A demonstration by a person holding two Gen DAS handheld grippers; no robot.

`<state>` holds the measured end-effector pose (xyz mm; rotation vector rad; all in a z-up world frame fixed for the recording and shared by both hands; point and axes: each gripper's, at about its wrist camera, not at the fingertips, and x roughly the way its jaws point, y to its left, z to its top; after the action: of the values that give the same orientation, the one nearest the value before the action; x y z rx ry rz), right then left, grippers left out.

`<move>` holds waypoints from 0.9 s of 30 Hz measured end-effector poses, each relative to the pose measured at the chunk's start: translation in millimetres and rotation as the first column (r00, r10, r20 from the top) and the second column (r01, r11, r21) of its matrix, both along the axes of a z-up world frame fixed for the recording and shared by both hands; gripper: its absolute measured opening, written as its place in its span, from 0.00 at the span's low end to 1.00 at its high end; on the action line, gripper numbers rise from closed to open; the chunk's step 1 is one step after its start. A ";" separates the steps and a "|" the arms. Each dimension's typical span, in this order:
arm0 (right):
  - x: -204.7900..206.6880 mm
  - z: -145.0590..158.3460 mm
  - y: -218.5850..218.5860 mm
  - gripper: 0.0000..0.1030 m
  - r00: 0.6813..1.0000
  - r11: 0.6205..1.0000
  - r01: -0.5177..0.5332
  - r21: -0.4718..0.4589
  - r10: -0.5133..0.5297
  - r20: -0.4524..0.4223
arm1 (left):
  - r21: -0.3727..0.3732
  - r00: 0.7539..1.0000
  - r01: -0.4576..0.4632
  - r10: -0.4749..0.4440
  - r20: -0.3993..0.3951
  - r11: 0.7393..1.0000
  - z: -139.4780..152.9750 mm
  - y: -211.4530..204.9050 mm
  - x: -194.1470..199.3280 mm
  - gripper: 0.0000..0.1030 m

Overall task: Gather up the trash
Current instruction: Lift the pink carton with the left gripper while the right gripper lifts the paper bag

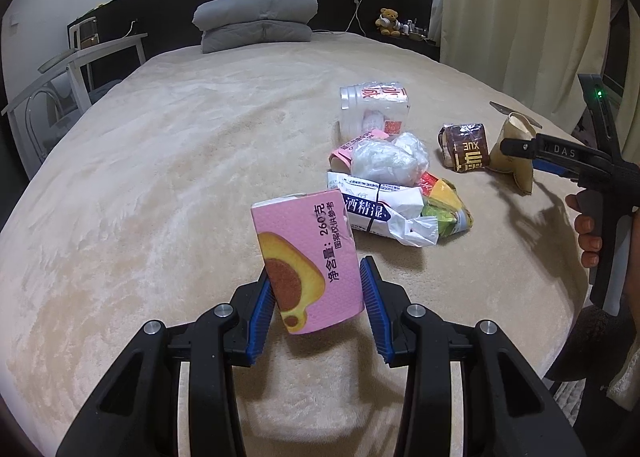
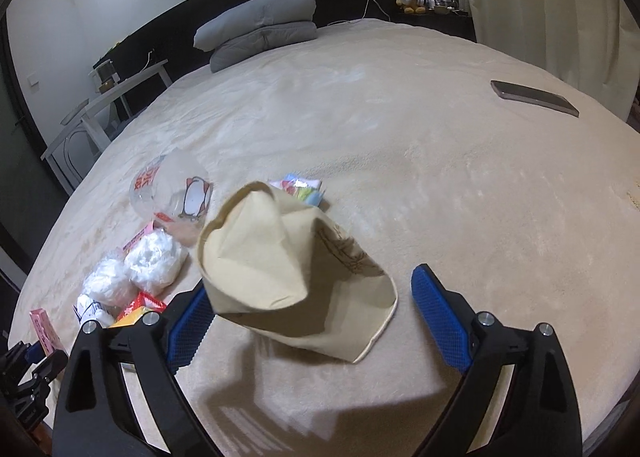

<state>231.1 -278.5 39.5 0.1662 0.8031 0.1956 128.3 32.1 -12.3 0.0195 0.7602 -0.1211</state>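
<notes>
1. Carton (image 1: 310,257) clamped upright in L gripper (image 1: 318,297), raised over bed (image 1: 160,177); trash pile (image 1: 392,185) ahead-right.
2. Bag (image 2: 296,277) between R gripper (image 2: 312,317) fingers, pads apart, right pad clear; mouth faces up-left, nearer R hand.

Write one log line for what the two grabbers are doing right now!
left gripper: shut on pink carton | right gripper: open, tan paper bag between fingers | trash pile on bed

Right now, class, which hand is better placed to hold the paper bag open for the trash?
Right: its open jaws already straddle the paper bag. The left gripper is shut on the pink carton.
</notes>
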 end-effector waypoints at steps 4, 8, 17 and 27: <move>-5.2 9.8 5.2 0.37 0.998 0.998 -0.057 -0.037 0.059 0.038 | 0.004 1.000 0.000 0.000 0.000 1.000 0.2 0.0 -0.4 0.40; -10.8 12.8 12.6 0.34 0.994 0.991 -0.085 -0.102 0.091 0.058 | 0.005 1.000 0.004 -0.004 -0.001 1.000 -0.6 -1.3 -2.6 0.40; -50.4 30.1 14.8 0.33 0.974 0.980 -0.177 -0.087 0.187 0.127 | 0.028 0.999 0.034 -0.034 0.001 0.999 2.3 -10.6 -21.5 0.40; -124.7 42.6 9.1 0.33 0.931 0.948 -0.317 0.000 0.312 0.189 | -0.033 1.000 0.024 -0.024 0.016 0.999 -5.0 -19.6 -65.6 0.40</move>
<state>106.4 -269.4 82.0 0.0447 0.6355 0.5202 62.7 12.4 -17.4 -0.0018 0.7424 -0.1559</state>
